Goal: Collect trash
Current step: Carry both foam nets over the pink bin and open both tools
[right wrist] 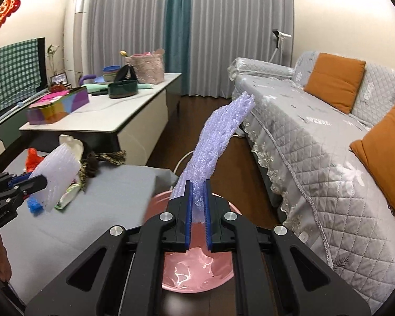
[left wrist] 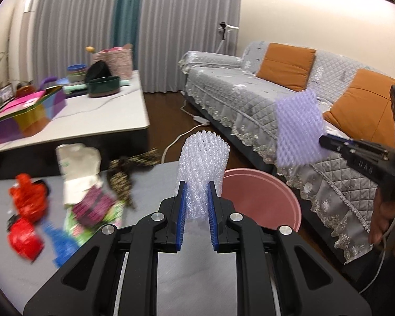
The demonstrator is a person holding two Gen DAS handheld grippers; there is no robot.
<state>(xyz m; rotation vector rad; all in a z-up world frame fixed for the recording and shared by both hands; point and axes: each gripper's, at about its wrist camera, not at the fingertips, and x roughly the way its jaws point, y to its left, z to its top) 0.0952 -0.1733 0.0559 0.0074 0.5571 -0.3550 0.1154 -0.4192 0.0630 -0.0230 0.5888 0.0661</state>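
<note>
Left claw point(left wrist: 196, 197), blurred litter point(left wrist: 65, 205) beside

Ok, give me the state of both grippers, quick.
Left gripper: shut on the white foam mesh sleeve.
Right gripper: shut on the lilac foam mesh sleeve, over the pink plastic bin.

Right tool point(right wrist: 198, 197) clamping purple foam net point(right wrist: 218, 134), pink bin point(right wrist: 197, 276) below
</note>
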